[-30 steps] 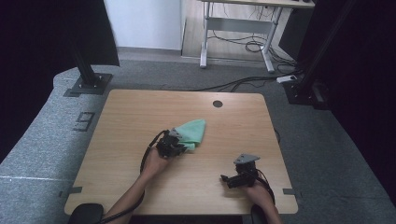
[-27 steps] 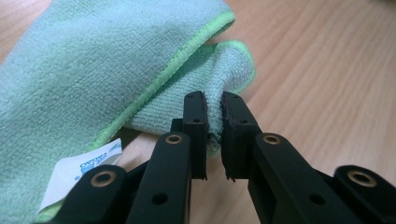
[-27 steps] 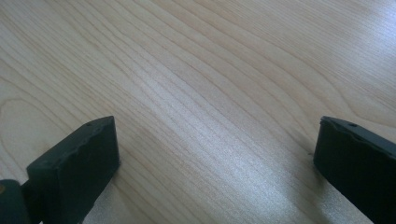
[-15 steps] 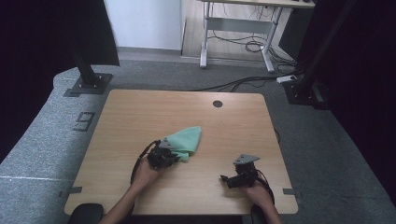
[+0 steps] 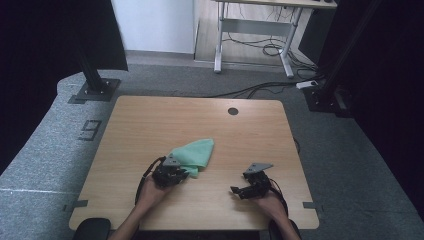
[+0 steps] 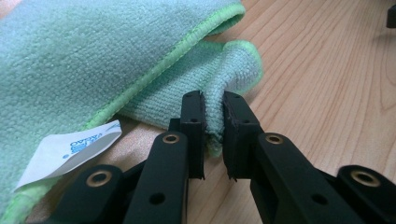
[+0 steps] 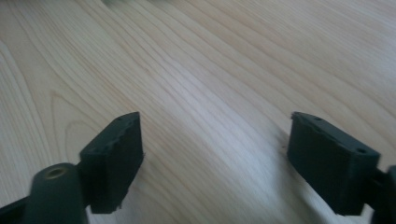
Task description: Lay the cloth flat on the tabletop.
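A mint-green microfibre cloth [image 5: 195, 152] lies folded on the wooden table [image 5: 150, 120], a little left of the middle. My left gripper [image 5: 186, 175] is at the cloth's near corner, shut on a pinched fold of the cloth [image 6: 214, 122]; a white label [image 6: 70, 151] sticks out of the hem beside the jaws. My right gripper [image 5: 235, 191] rests low over bare wood near the front right, pointing left. Its jaws stand apart with nothing between them [image 7: 212, 161], and they have just been closing.
A round cable hole [image 5: 233, 111] sits near the table's far edge. Beyond the table are grey floor, a black stand base [image 5: 92, 90] at far left, another base [image 5: 325, 97] at far right, and a desk frame with cables [image 5: 255, 47].
My left gripper has pulled the cloth corner toward the near edge and a little left; the cloth has shifted with it. The right hand has stayed in place.
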Tool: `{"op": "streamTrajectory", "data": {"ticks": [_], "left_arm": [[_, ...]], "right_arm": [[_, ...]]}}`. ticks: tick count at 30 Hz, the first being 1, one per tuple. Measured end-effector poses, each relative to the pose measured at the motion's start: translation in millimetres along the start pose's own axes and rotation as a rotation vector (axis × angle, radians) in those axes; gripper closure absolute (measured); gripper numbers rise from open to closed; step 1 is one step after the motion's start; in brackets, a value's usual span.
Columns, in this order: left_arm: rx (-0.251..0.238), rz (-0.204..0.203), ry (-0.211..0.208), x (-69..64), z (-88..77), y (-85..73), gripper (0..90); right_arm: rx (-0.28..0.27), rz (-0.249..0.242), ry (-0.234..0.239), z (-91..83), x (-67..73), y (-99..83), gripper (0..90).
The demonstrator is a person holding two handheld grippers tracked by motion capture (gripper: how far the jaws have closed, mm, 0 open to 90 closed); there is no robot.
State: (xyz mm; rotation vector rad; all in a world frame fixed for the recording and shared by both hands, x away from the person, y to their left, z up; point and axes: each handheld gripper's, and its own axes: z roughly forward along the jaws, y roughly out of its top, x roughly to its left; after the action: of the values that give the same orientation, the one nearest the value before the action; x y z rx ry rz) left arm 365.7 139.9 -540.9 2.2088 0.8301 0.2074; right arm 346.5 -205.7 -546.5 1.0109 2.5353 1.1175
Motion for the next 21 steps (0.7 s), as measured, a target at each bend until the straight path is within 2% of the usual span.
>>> {"op": "streamTrajectory", "data": {"ticks": [4, 13, 14, 15, 21], "left_arm": [[-0.010, -0.003, -0.001, 0.1, 0.3, -1.2, 79.3], [-0.028, -0.019, -0.010, 1.3, 0.3, -4.2, 79.3], [-0.028, -0.019, -0.010, 1.3, 0.3, -4.2, 79.2], [-0.027, -0.020, -0.008, 1.0, 0.3, -4.1, 79.2], [-0.025, -0.011, 0.000, -0.1, 0.4, -3.8, 79.2]], "right_arm": [[-0.003, -0.018, 0.022, 2.7, 3.3, 9.6, 25.8], [-0.016, -0.044, 0.057, 17.2, 5.8, 49.8, 38.4], [-0.016, -0.044, 0.057, 17.2, 5.8, 49.8, 38.4], [-0.019, -0.054, 0.067, 22.1, 6.7, 59.6, 40.8], [-0.015, -0.095, 0.080, 36.8, 14.7, 85.2, 45.2]]}}
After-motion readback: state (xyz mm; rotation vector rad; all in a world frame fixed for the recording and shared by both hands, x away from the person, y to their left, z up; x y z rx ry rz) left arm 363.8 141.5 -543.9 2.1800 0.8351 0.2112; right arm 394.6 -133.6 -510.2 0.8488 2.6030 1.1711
